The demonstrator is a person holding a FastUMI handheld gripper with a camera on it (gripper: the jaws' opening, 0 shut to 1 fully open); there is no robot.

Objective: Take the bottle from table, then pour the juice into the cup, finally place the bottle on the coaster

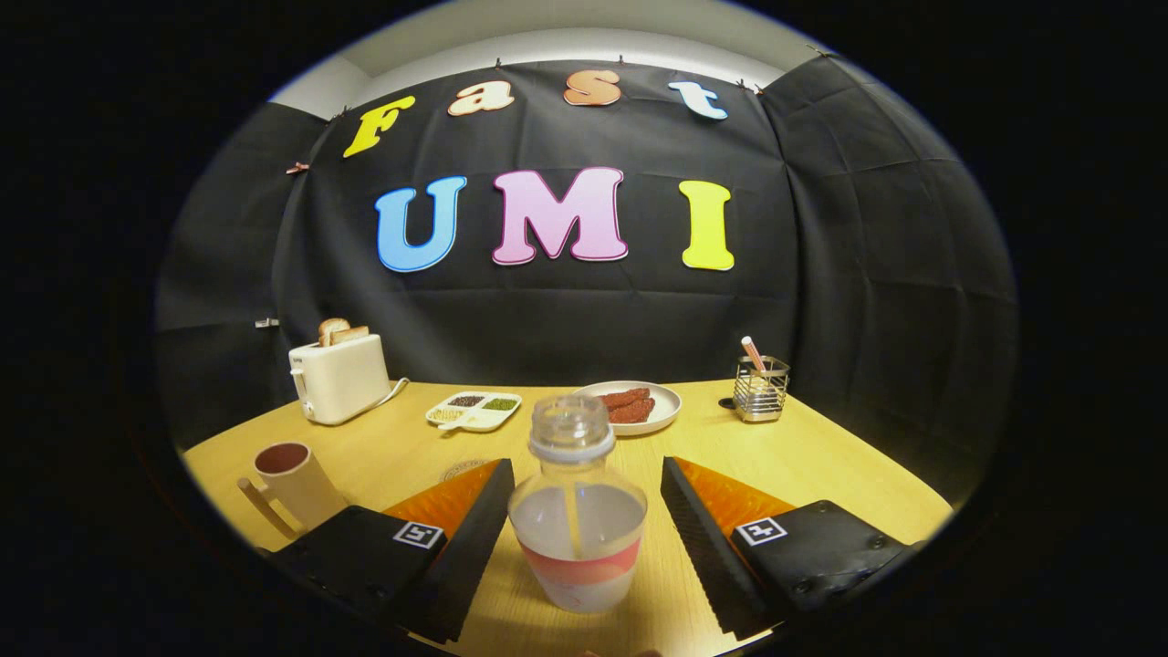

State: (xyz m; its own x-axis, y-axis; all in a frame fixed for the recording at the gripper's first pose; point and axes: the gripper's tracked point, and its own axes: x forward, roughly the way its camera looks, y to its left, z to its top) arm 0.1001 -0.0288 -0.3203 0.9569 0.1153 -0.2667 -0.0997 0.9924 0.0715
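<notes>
A clear plastic bottle (577, 520) with a pale liquid and a red-and-white label stands upright on the wooden table (821, 456), between my two fingers. My gripper (584, 479) is open; a gap shows on each side of the bottle, so neither finger touches it. A cream mug (294, 484) with a dark inside stands to the left, just beyond the left finger. A round coaster (461, 471) lies flat on the table ahead of the left finger, partly hidden by it.
At the back of the table stand a white toaster (338, 375) with bread, a divided white tray (474, 410), a plate (639, 404) of reddish food, and a wire holder (761, 389) at the right.
</notes>
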